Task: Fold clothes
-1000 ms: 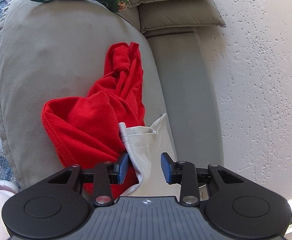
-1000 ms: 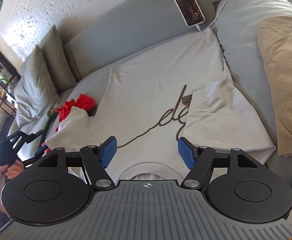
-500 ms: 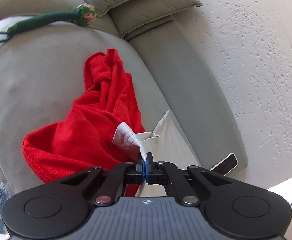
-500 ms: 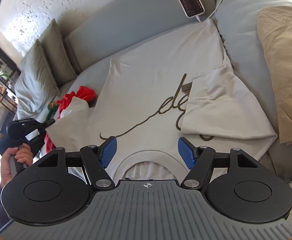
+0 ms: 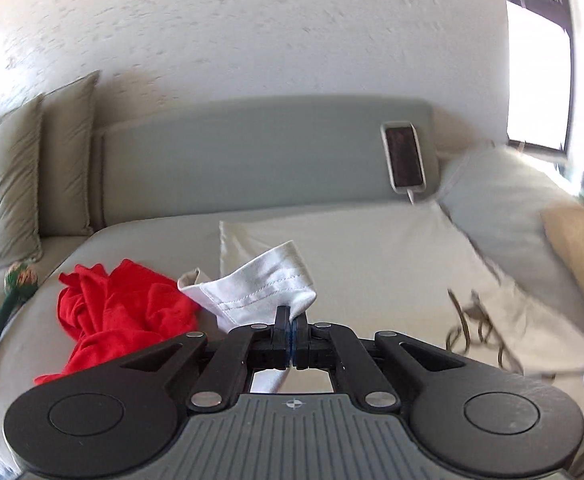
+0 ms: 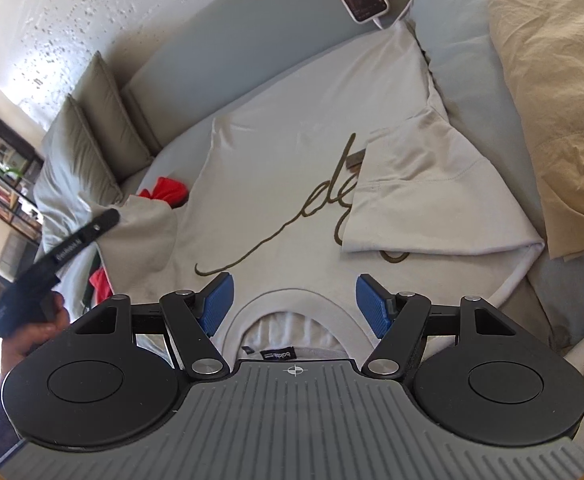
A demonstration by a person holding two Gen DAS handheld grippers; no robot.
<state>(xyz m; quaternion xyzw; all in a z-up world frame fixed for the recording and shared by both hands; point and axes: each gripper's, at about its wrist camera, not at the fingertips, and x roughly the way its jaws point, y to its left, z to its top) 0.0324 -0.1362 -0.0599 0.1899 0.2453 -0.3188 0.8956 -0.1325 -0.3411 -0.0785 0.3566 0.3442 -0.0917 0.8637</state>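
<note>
The left claw, apart a second ago, is now clamped on the white T-shirt's sleeve, lifted beside the red garment. The right claw stays apart over the T-shirt spread on the sofa

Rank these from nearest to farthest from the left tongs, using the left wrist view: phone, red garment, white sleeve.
1. White sleeve: pinched in the left tongs.
2. Red garment: crumpled just to the left on the couch seat.
3. Phone: far right, leaning on the backrest.
</note>
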